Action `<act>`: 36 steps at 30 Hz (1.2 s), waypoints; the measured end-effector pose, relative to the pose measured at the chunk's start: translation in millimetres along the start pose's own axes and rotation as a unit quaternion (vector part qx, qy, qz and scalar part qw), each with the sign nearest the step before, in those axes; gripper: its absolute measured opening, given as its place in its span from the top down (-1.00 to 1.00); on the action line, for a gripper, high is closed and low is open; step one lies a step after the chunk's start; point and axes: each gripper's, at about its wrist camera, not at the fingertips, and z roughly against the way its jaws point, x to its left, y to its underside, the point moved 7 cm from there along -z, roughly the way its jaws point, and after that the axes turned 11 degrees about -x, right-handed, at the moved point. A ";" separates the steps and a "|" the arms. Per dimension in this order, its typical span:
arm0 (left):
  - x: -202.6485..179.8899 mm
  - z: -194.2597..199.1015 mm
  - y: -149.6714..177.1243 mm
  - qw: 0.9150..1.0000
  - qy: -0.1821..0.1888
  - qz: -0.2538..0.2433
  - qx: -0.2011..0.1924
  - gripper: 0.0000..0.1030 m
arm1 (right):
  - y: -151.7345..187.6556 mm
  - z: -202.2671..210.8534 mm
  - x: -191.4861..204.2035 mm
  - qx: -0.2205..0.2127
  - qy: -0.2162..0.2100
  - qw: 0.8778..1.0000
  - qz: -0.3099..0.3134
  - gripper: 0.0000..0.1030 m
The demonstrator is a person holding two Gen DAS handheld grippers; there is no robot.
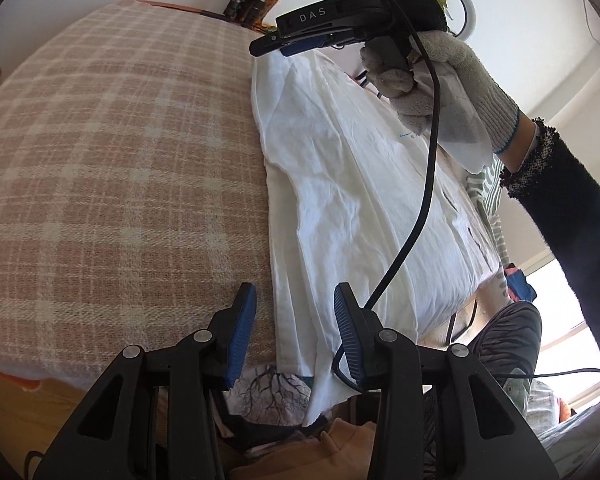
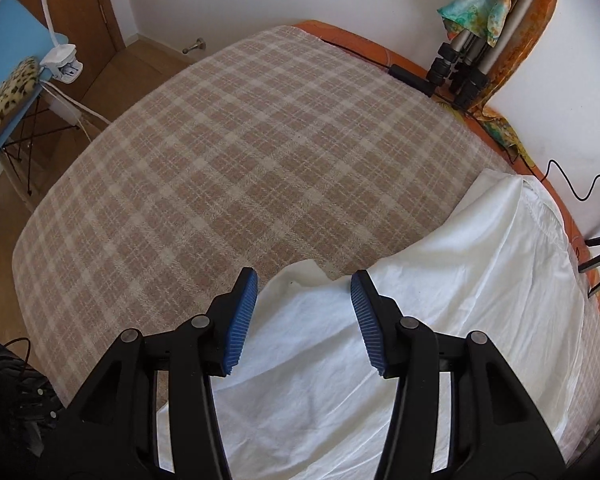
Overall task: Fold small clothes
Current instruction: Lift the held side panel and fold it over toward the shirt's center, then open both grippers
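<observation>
White garment (image 2: pixel 440 320) spread on plaid blanket (image 2: pixel 240 160)

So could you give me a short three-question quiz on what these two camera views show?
1. True or false: the white garment lies on a checked blanket.
2. What colour are the left hand-held gripper pads? A red, B blue, C green.
3. Fill in: the right hand-held gripper holds ____.

Key: 1 true; 2 B; 3 nothing, its jaws stand apart above the cloth.
</observation>
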 end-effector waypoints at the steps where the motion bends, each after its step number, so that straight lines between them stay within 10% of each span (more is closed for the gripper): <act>1: 1.1 1.6 -0.3 1.000 0.002 0.003 0.001 0.25 | 3.9 -1.5 1.6 0.001 -0.002 1.000 0.014 0.00; 6: -0.7 12.8 6.7 1.000 0.002 0.015 0.002 0.25 | 15.4 -6.3 4.5 -0.009 -0.006 0.999 0.053 0.09; 8: -3.9 20.4 14.1 1.000 0.008 0.013 0.000 0.25 | 16.4 -11.3 3.1 -0.004 -0.010 0.999 0.050 0.81; 11: -9.7 26.1 27.4 1.000 -0.002 -0.004 0.006 0.25 | 16.3 -12.6 5.9 -0.011 -0.018 0.998 0.056 0.92; 17: -18.4 5.5 62.9 0.999 0.002 -0.007 0.048 0.25 | 12.8 -5.1 3.4 -0.032 -0.022 0.998 0.056 0.95; 21: -17.3 -4.7 73.6 0.998 0.006 0.006 0.054 1.00 | 10.1 0.4 1.3 -0.043 -0.021 0.997 0.055 0.96; 36: -26.0 34.2 33.8 1.000 -0.011 -0.008 -0.009 1.00 | -18.3 20.2 -18.3 -0.079 -0.008 0.996 0.035 0.97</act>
